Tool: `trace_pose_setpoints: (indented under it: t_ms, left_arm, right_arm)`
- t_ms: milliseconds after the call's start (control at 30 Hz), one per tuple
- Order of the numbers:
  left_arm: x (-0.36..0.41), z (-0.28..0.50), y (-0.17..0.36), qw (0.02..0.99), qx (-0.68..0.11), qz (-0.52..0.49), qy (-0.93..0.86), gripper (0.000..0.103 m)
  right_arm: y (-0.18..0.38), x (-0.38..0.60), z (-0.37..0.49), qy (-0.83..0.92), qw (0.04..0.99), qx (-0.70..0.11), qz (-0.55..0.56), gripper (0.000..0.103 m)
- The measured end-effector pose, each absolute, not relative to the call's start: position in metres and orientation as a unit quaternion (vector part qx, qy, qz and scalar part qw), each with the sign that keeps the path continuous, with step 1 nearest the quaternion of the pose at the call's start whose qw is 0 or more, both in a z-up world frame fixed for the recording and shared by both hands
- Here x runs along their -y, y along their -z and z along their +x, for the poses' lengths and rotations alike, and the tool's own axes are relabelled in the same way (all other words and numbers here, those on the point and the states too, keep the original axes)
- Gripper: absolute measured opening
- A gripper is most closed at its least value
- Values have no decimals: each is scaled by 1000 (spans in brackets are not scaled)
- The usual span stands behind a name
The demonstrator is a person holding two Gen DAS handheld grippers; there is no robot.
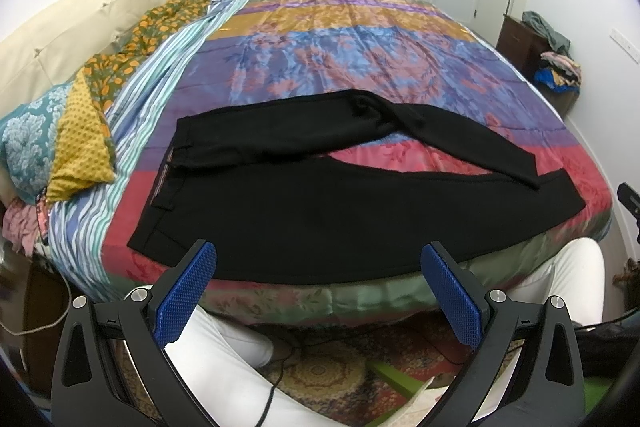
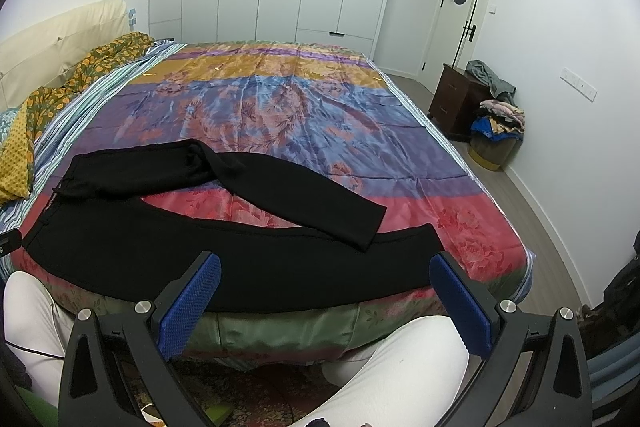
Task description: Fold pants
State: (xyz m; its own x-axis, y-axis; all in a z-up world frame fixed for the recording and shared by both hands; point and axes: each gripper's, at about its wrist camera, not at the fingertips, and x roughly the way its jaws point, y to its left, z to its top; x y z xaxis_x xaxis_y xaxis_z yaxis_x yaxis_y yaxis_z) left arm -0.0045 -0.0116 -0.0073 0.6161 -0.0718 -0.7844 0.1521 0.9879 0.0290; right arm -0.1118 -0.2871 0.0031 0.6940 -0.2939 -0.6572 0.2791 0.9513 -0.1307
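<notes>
My left gripper (image 1: 318, 259) hangs with its jaws spread wide and empty at the near edge of the bed (image 1: 360, 27), and my right gripper (image 2: 325, 269) is the same, wide and holding nothing. The black pants (image 1: 304, 211) lie flat on the colourful bedspread (image 2: 280, 107) just beyond both sets of fingertips, waistband toward my left, the nearer leg straight along the bed's edge, the farther leg bent and crossing its cuff.
</notes>
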Motion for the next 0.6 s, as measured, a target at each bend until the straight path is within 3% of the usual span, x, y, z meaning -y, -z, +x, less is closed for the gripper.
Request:
trace_pose_setpoints:
  t_ms: [600]
  left_arm:
    - [10,-4,7,897,-434,46,64,102]
  right_arm:
    - [-3,290,-112,156,920,-359,-7,103]
